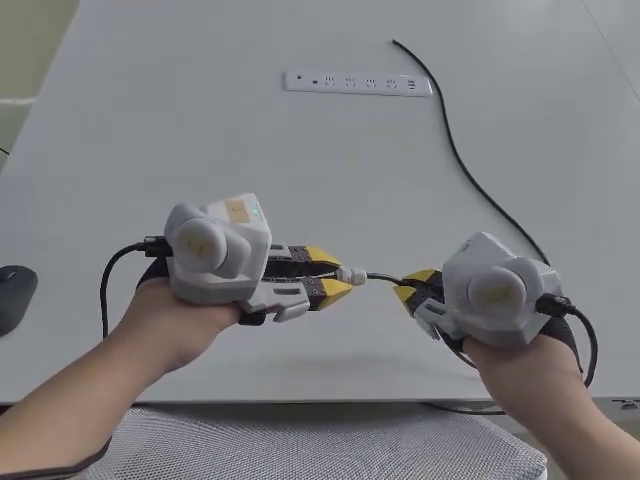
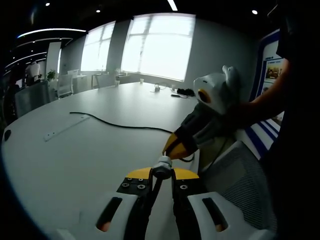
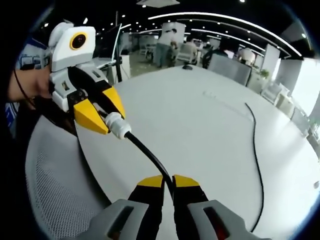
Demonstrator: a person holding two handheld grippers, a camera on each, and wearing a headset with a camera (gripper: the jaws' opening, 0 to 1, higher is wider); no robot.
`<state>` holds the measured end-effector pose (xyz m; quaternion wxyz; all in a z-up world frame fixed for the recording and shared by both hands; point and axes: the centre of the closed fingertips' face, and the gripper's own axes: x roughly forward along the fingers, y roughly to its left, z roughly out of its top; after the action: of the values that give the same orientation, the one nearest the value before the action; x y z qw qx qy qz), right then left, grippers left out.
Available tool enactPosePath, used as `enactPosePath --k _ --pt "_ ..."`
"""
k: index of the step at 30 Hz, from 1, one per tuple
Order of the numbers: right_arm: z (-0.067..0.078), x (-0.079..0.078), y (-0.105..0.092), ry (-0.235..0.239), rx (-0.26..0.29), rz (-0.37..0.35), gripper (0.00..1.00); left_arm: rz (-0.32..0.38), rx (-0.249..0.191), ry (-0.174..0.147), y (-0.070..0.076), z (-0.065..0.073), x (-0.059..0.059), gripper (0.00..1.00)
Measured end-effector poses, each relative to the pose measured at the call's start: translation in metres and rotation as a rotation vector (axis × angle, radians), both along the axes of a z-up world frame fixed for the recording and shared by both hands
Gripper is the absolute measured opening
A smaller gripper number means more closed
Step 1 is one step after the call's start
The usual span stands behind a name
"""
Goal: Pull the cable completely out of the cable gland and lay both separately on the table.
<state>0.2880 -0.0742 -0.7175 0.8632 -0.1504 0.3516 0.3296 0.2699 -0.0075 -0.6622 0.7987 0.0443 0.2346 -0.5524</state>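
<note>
Here, the white cable gland [image 1: 351,275] is off the table [image 1: 200,130], held in the air above its near edge. The left gripper [image 1: 338,277] has its yellow-tipped jaws clamped together on the gland. Only the gland's front end shows past the tips; the rest is hidden between the jaws. A black cable [image 1: 381,279] comes out of the gland's free end and spans the short gap to the right gripper [image 1: 408,286], just beside the gland. That gripper's jaws are closed on the cable. In the right gripper view the cable runs straight down into the slit between the two pads and is lost there. How far the cable reaches inside the gland cannot be made out, and its far end behind the right jaws is covered.

Well beyond the gland, a white power strip [image 1: 358,83] lies flat on the table. A black cord [image 1: 468,170] curves from beside the strip toward the gland's right side, then passes out of sight behind the right gripper. Far to the gland's left, a dark mouse [image 1: 12,296] is cut off by the picture's edge. Below the gland, a mesh chair back [image 1: 320,445] shows in part.
</note>
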Motion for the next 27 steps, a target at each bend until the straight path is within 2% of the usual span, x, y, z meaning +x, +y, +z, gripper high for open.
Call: enactPosePath --k 6,17,27 --pt "-0.011 0.002 -0.012 0.037 0.033 -0.071 0.01 0.000 0.001 0.000 0.000 0.000 -0.001 0.15" --pt "-0.028 0.001 -0.027 0.115 0.042 -0.222 0.00 0.011 0.000 -0.008 0.002 0.001 0.000 0.15" --pt "-0.025 -0.002 -0.025 0.080 0.026 -0.181 0.01 0.016 0.012 -0.015 0.005 -0.001 -0.001 0.15"
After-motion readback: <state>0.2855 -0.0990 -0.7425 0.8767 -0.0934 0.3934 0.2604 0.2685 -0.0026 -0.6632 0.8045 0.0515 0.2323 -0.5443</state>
